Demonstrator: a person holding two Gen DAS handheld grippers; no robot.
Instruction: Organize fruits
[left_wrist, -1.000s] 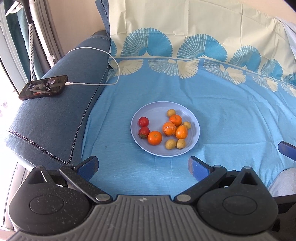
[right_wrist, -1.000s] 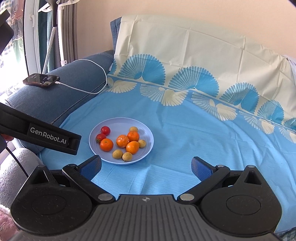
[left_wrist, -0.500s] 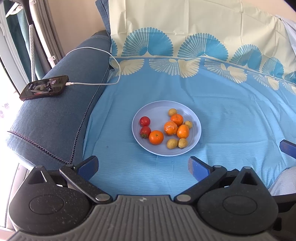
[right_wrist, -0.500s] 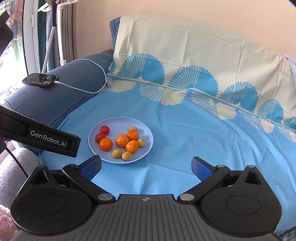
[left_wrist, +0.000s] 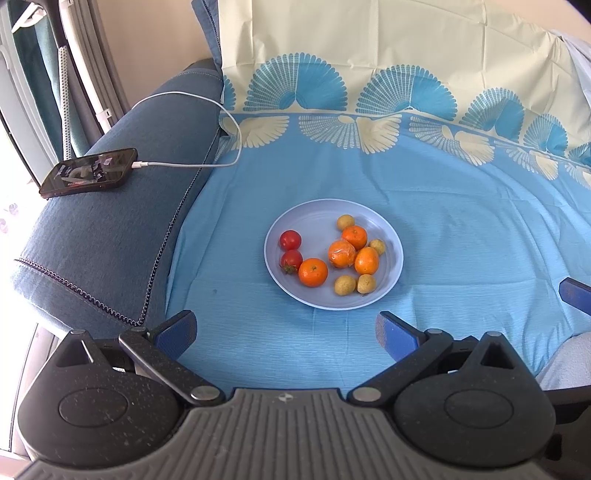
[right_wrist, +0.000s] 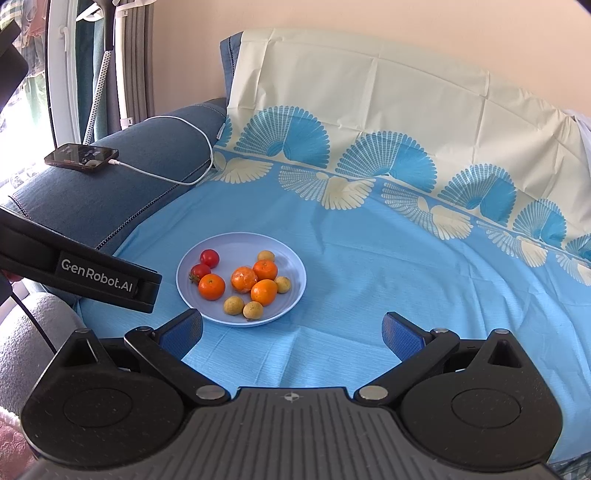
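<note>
Left wrist view: the left tool (left_wrist: 286, 330) hangs with its fingers spread wide and nothing between them. Just ahead of it a pale blue plate (left_wrist: 314, 218) sits on a blue cloth (left_wrist: 461, 236), carrying two red tomatoes (left_wrist: 290, 240), four oranges (left_wrist: 313, 272), one looking peeled, and four small yellowish fruits (left_wrist: 344, 285). The right tool (right_wrist: 291, 330) is likewise spread apart and empty, the plate ahead to its left. A phone (left_wrist: 88, 172) lies far left on the sofa arm.

left tongs (left_wrist: 286, 328): black, blue pads | right tongs (right_wrist: 291, 330): black, blue pads, silver screws
</note>
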